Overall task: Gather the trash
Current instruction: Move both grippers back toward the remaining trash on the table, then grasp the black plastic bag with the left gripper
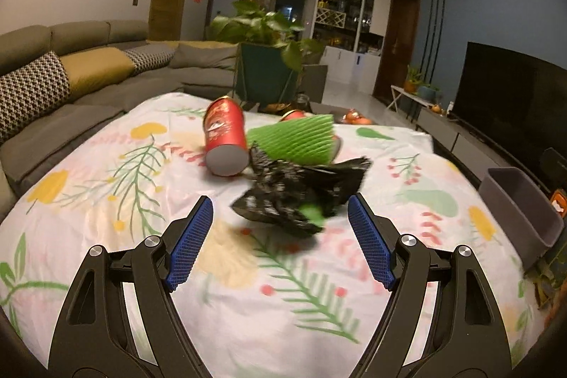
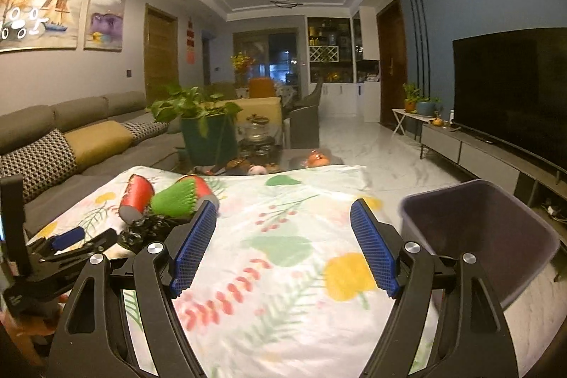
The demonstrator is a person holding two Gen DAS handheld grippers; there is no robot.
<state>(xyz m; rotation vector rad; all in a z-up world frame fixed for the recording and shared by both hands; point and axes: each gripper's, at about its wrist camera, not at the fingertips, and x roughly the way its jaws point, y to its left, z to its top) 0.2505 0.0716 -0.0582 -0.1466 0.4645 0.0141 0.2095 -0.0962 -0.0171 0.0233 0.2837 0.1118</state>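
In the left wrist view a crumpled black plastic bag (image 1: 301,197) lies on the floral tablecloth (image 1: 106,186), just ahead of my open left gripper (image 1: 281,213). Behind it lie a red chip can (image 1: 225,139) on its side, a green foam net sleeve (image 1: 296,139) and a second red can (image 1: 292,114) mostly hidden by the sleeve. My right gripper (image 2: 283,218) is open over bare cloth with nothing between its pads. The right wrist view shows the red can (image 2: 136,197), green sleeve (image 2: 173,199), black bag (image 2: 149,229) and the left gripper (image 2: 76,241) at far left.
A grey bin (image 2: 478,236) stands off the table's right edge, also seen as the grey bin (image 1: 524,211). A potted plant (image 1: 269,59), glassware and fruit sit beyond the table's far edge. A sofa (image 1: 71,87) runs along the left, a TV (image 2: 510,87) on the right.
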